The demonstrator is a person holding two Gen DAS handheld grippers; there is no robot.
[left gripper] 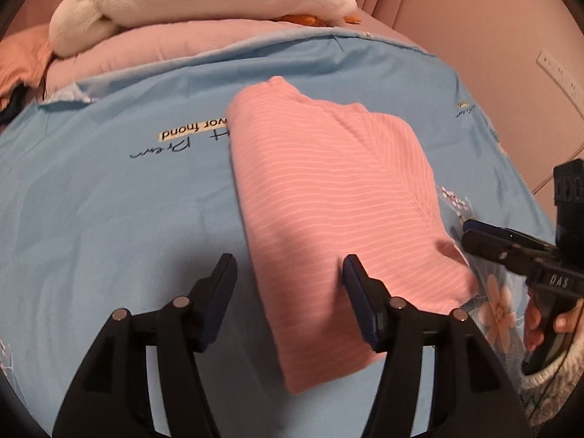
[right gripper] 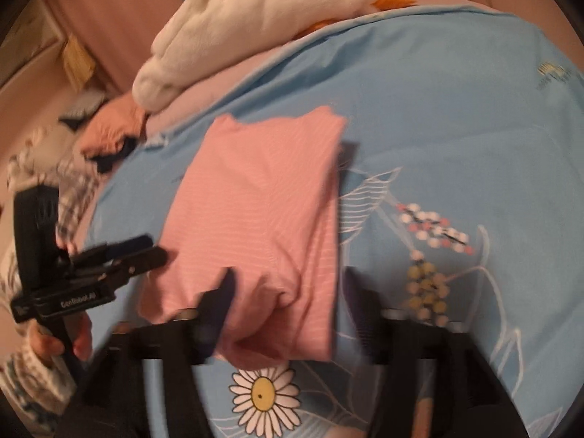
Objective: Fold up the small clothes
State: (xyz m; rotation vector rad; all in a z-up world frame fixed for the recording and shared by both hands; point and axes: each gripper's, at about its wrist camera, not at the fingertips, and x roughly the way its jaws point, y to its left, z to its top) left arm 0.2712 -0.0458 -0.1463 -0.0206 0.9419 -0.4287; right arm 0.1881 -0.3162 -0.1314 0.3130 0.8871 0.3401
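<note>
A pink striped garment (left gripper: 328,204) lies folded into a long rectangle on the blue bedsheet (left gripper: 109,200). My left gripper (left gripper: 288,277) is open and empty, hovering over the garment's near left edge. My right gripper (right gripper: 288,288) is open over the garment's near end (right gripper: 262,219), holding nothing; this view is blurred. The right gripper shows in the left wrist view (left gripper: 511,248) beside the garment's right edge, and the left gripper shows in the right wrist view (right gripper: 120,255) at the garment's left edge.
A white plush toy (left gripper: 204,0) lies on a pink pillow (left gripper: 153,47) at the head of the bed. Other clothes (right gripper: 109,135) are piled off the left side. A wall (left gripper: 511,36) runs on the right.
</note>
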